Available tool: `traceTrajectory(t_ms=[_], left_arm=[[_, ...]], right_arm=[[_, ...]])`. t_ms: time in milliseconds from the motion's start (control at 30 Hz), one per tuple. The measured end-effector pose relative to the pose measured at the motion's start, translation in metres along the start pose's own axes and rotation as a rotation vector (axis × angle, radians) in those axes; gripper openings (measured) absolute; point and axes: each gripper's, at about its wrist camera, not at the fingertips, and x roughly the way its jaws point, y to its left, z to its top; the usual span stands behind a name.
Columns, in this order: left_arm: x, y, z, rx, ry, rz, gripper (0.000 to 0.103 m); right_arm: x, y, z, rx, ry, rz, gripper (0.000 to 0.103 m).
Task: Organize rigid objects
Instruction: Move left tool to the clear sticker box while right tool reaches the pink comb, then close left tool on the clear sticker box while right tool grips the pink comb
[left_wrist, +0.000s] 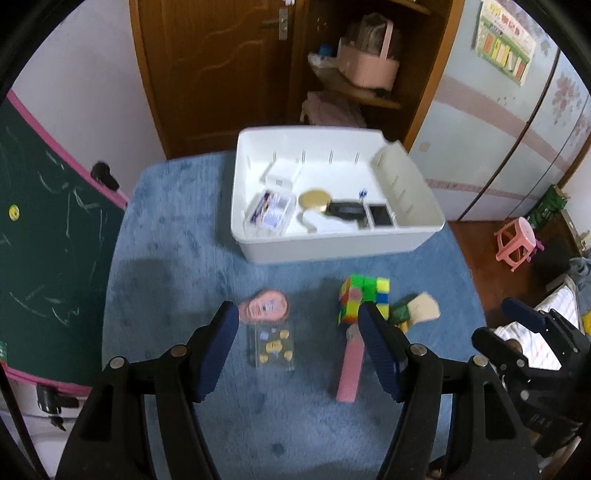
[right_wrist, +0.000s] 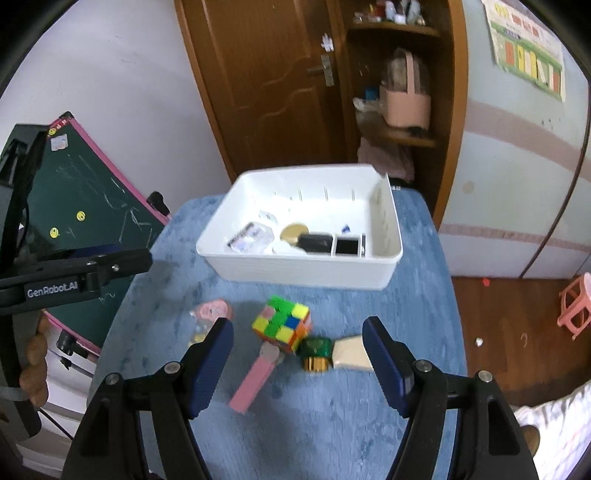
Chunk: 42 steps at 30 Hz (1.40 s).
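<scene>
A white bin (left_wrist: 332, 247) (right_wrist: 303, 273) stands at the far side of a blue-covered table and holds a clear case, a gold lid and black boxes. In front of it lie a colourful puzzle cube (left_wrist: 364, 297) (right_wrist: 282, 323), a pink bar (left_wrist: 351, 365) (right_wrist: 251, 380), a clear packet with a pink top (left_wrist: 269, 332) (right_wrist: 210, 314), a green-gold tin (right_wrist: 316, 352) and a cream block (left_wrist: 424, 306) (right_wrist: 352, 352). My left gripper (left_wrist: 297, 325) is open and empty above the packet and bar. My right gripper (right_wrist: 297, 338) is open and empty above the cube and tin; it also shows in the left wrist view (left_wrist: 532, 325).
A green chalkboard (left_wrist: 44, 240) (right_wrist: 88, 206) leans at the table's left. A wooden door and shelf with a pink basket (left_wrist: 369, 62) stand behind. A pink stool (left_wrist: 517, 243) is on the wood floor at right.
</scene>
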Motion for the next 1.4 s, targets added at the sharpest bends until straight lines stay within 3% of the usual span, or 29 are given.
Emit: traceTrajectory(t_ms=[333,533,767,1033,1400], left_arm=[[0.065,0.011,-0.038,-0.04,0.156,0.01,0.071],[0.101,0.019,-0.049,-0.066,0.228,0.012,0.071],[0.127,0.029,-0.053,-0.105,0.289,-0.008,0.071],[0.144,0.042,-0.049,-0.15,0.327,-0.032,0.071],[0.162,0.035,-0.046,-0.083,0.374,-0.009,0.071]], right_arm=[[0.044,-0.011,-0.05,0.114,0.14,0.063,0.073],[0.081,0.002,-0.085,0.155,0.266,0.169,0.073],[0.112,0.021,-0.092,0.175,0.323,0.209,0.073],[0.143,0.049,-0.084,0.125,0.338,0.192,0.073],[0.173,0.069,-0.082,0.061,0.359,0.087,0.068]])
